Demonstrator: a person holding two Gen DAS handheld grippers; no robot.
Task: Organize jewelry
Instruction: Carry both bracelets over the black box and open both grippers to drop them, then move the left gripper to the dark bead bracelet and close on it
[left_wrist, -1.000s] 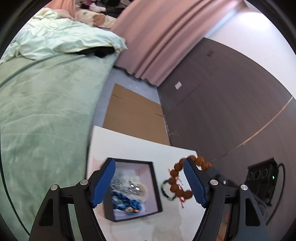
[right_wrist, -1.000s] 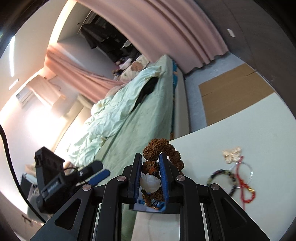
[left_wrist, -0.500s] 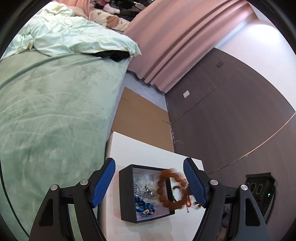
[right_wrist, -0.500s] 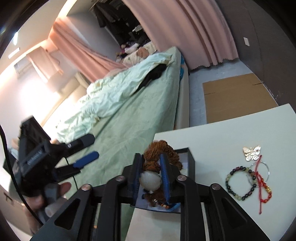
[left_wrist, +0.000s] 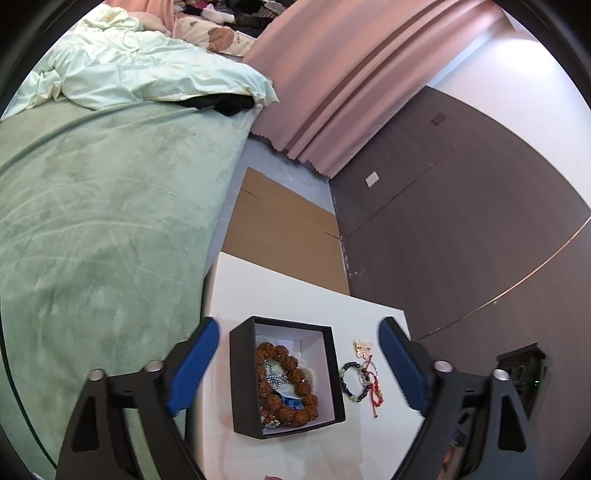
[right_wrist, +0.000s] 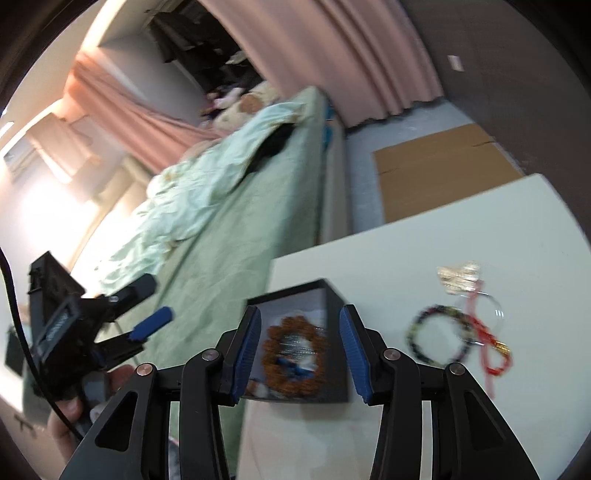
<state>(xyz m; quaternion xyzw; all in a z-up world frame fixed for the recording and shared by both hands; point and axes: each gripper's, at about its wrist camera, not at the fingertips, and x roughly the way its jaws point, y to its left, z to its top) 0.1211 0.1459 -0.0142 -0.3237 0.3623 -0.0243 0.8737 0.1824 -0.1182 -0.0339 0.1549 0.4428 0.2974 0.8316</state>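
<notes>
A white table (left_wrist: 295, 295) stands close beside a bed (left_wrist: 103, 229) covered in green fabric. Near the table's bed-side edge sits an open black box (left_wrist: 240, 376), jewelry piled inside it. Just beside the box, toward the opposite edge, lie a dark beaded bracelet (left_wrist: 352, 382), a red cord bracelet (left_wrist: 375, 387) overlapping it, and a gold butterfly ornament (left_wrist: 363, 347). Beyond the table's far edge, flattened cardboard (left_wrist: 280, 236) rests on the grey floor (left_wrist: 291, 173).

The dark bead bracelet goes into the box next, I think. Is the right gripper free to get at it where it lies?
Probably yes. The right gripper is open and empty, and the dark bead bracelet lies uncovered on the table beside the box, though the red cord crosses it.
</notes>
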